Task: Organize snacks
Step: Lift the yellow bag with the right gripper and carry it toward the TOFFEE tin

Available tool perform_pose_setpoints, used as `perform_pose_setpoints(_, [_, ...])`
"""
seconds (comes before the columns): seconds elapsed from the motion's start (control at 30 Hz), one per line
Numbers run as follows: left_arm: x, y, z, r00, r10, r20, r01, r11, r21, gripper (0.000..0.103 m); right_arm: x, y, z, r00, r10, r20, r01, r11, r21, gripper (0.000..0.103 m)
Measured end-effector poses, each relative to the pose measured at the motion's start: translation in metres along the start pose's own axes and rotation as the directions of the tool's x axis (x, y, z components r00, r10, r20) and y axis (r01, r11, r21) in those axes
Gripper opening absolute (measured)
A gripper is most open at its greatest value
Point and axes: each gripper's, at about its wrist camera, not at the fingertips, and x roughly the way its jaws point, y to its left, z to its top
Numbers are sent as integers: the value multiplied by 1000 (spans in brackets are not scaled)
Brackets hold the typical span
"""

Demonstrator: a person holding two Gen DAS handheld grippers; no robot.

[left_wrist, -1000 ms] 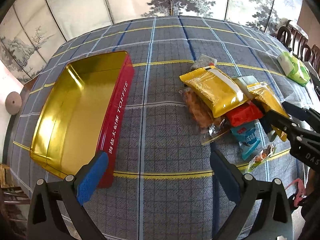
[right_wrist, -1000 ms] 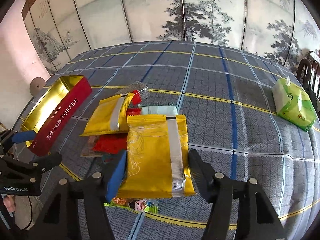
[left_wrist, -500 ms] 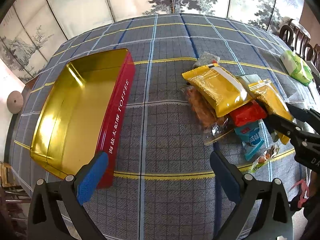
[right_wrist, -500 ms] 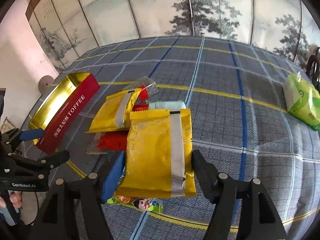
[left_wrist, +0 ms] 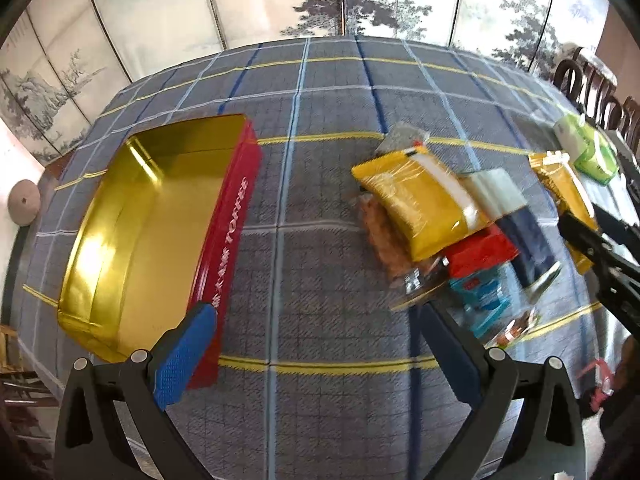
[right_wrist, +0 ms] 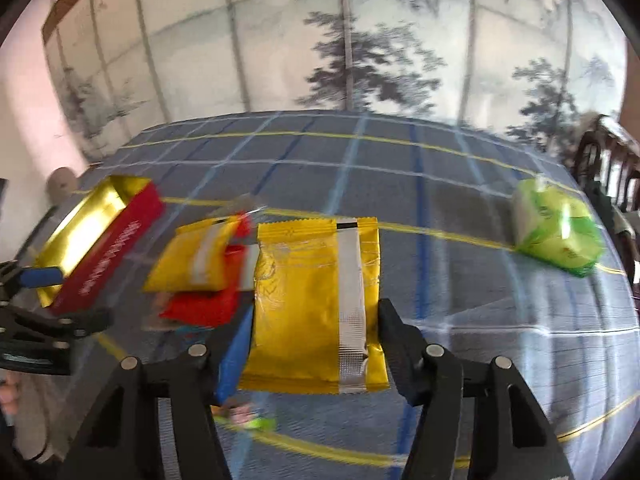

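Snacks are moving at last: my right claw [right_wrist: 312,320] is clenched on the glossy yellow foil packet [right_wrist: 316,304], lifted off the pile since a second ago. My left claw [left_wrist: 320,348] hangs released beside the gold-lined red toffee tin [left_wrist: 144,232], probably its destination.

Plaid tablecloth [left_wrist: 320,208]; painted folding screen [right_wrist: 360,48]; wooden chair [right_wrist: 608,160].

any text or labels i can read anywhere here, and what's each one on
"TOFFEE": white letters on the red side of the tin, left wrist view; the characters before it are too blurred to read.
Print on the blue packet and the other snack wrappers: too blurred.
Yellow packet in the right gripper: no readable text.
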Motion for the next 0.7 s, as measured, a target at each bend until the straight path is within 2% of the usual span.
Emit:
perform_pose_setpoints(0.17, [-2, -3, 16, 998, -55, 0, 55, 998, -32, 101, 24, -35, -1, 993, -118, -24, 120, 990, 72, 61])
perform_pose_setpoints(0.33, [4, -5, 35, 994, -109, -16, 107, 991, -77, 101, 48, -62, -3, 982, -188, -30, 190, 975, 118, 61])
perform_pose_setpoints(0.6, [23, -14, 60, 978, -194, -81, 180, 971, -155, 102, 63, -80, -8, 984, -170, -50, 176, 968, 179, 61])
perform_pose_setpoints(0.7, [28, -18, 68, 978, -191, -88, 174, 969, -174, 102, 63, -82, -10, 985, -166, -55, 173, 968, 181, 61])
